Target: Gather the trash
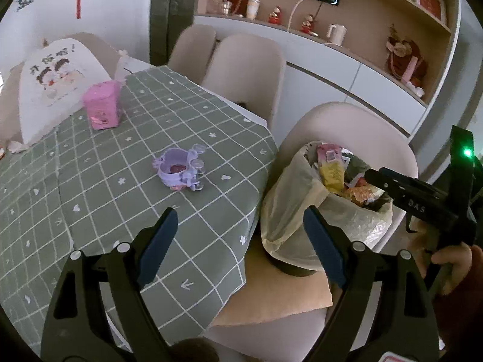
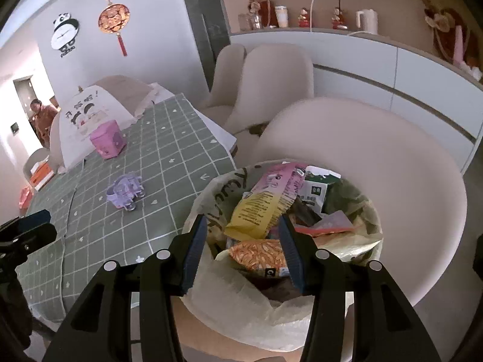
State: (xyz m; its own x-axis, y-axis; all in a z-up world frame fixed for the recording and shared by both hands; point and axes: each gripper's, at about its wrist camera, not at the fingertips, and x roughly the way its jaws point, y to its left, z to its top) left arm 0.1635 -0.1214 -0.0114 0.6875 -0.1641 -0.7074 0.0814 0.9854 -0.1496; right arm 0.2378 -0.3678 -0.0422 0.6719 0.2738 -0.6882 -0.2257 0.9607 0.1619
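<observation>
A lined trash bin (image 1: pixel 289 214) stands on a chair seat beside the table, full of wrappers; it also shows in the right wrist view (image 2: pixel 241 301). A yellow and pink snack wrapper (image 2: pixel 262 208) and an orange packet (image 2: pixel 259 253) lie on top. My right gripper (image 2: pixel 243 235) is open and empty, its fingers just above the bin's mouth; it shows from the side in the left wrist view (image 1: pixel 366 175). My left gripper (image 1: pixel 240 223) is open and empty over the table's edge. A purple toy cup (image 1: pixel 179 172) and a pink box (image 1: pixel 102 108) sit on the green checked tablecloth (image 1: pixel 90 181).
A beige chair (image 2: pixel 377 166) holds the bin; two more chairs (image 1: pixel 244 69) stand behind the table. A white mesh food cover (image 1: pixel 51 87) sits at the table's far end. A sideboard with ornaments and a kettle (image 1: pixel 336 34) runs along the wall. A person (image 2: pixel 42 117) stands in the far doorway.
</observation>
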